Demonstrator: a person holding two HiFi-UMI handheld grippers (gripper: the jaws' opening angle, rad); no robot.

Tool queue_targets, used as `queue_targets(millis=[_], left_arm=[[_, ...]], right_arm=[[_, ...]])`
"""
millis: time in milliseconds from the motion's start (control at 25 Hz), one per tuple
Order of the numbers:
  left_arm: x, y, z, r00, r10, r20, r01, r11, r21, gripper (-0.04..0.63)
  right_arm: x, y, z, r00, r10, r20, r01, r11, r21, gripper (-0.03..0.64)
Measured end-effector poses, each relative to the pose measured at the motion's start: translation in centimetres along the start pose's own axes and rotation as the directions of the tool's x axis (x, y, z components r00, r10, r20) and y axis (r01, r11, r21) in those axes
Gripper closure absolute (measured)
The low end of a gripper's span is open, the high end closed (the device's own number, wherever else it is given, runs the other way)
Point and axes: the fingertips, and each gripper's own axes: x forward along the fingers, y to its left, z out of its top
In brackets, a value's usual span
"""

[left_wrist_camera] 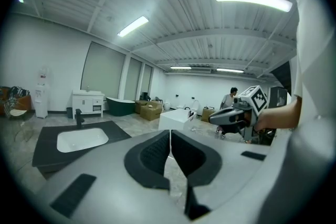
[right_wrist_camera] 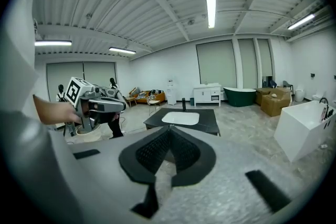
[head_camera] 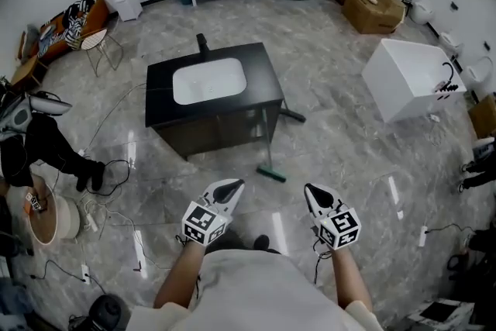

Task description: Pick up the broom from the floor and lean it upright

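Head view, largest item first. The grey marble floor (head_camera: pixel 349 167) fills the frame. At its centre stands a black vanity (head_camera: pixel 159 101) with a white sink (head_camera: pixel 208 81) set in its top. A white tub (head_camera: pixel 407 77) sits well apart from it, toward the upper right.

The broom (head_camera: pixel 269 139) stands at the vanity's front right corner. Its green head (head_camera: pixel 271 174) is down on the floor, on the side nearest you. Its thin grey handle (head_camera: pixel 266 124) rises from there against the cabinet's front edge. The long axis therefore runs close to upright, head low and handle tip high, tilted slightly toward the vanity. Whether the tip touches the countertop you cannot tell from here.

You hold both grippers in front of your body, near the bottom of the frame and well apart from the broom, both pointing toward the vanity. The left gripper (head_camera: pixel 229 188) has its jaws fully together, the ribbed pads (left_wrist_camera: pixel 157 150) meeting along a hairline seam with nothing between them. The right gripper (head_camera: pixel 314 194) is likewise closed, pads (right_wrist_camera: pixel 181 150) pressed to each other, and it holds nothing. Each gripper view shows the other gripper off to the side, held in your hand.
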Motion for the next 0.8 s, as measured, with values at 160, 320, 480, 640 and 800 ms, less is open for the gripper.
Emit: queue_targets(millis=[160, 320, 480, 640, 800], left_arm=[[-1.5, 0.3, -0.3, 1.000, 0.019, -0.004, -0.019, 1.000, 0.020, 0.586], [-3.0, 1.2, -0.8, 1.000, 0.019, -0.025, -0.018, 0.999, 0.033, 0.585], [-4.1, 2.2, -0.7, 1.000, 0.005, -0.030, -0.004, 0.999, 0.037, 0.585], [-4.5, 3.2, -0.4, 1.000, -0.009, -0.018, 0.009, 1.000, 0.027, 0.586], [-4.0, 4.3, 0.0, 1.000, -0.015, -0.019, 0.016, 0.999, 0.030, 0.586]], right_arm=[[0.3, 1.8, -0.5, 0.999, 0.030, 0.010, -0.030, 1.000, 0.006, 0.617], [0.8, 3.4, 0.6, 0.999, 0.035, 0.042, -0.034, 0.999, -0.012, 0.618], [1.7, 4.6, 2.2, 0.997, 0.029, 0.070, -0.027, 0.999, -0.026, 0.618], [2.8, 5.1, 3.1, 0.996, 0.023, 0.083, -0.020, 0.999, -0.027, 0.618], [3.6, 4.7, 3.6, 0.996, 0.005, 0.085, -0.005, 1.000, -0.011, 0.618]])
